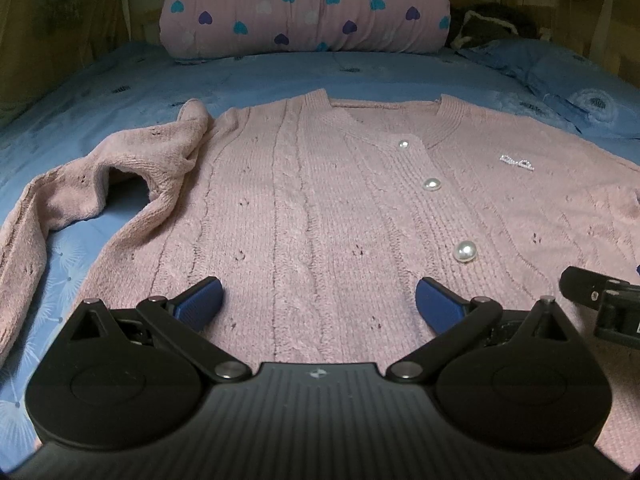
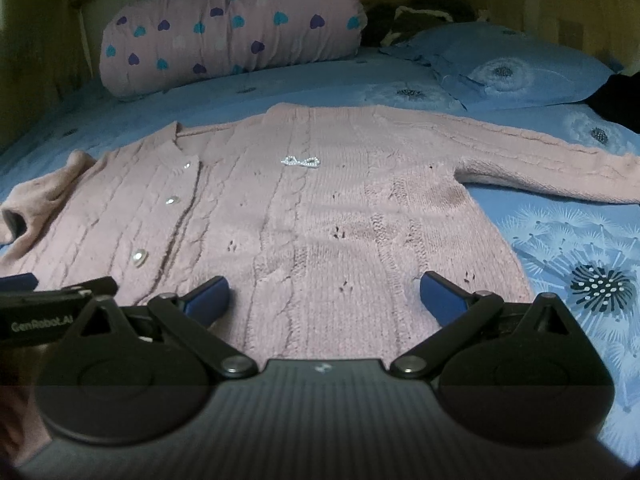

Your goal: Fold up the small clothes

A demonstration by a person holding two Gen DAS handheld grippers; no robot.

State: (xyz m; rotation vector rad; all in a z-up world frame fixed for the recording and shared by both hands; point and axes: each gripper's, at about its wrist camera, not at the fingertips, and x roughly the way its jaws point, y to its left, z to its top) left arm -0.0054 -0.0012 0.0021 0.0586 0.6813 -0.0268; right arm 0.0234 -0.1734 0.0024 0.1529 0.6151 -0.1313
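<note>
Left tool (image 1: 319,300) and right tool (image 2: 325,298) are hovering wide, empty, over the flat cardigan (image 2: 320,208) hem; folding is not yet begun, next requiring sleeve (image 1: 120,168) grasp.

The bed (image 2: 520,184) wears a blue sheet printed with dandelion heads. A pink knitted cardigan (image 2: 320,208) lies flat on it, buttoned front up (one sleeve crumpled). Beyond the cardigan rest a heart-patterned bolster (image 2: 224,32) and a blue pillow (image 2: 512,68).
</note>
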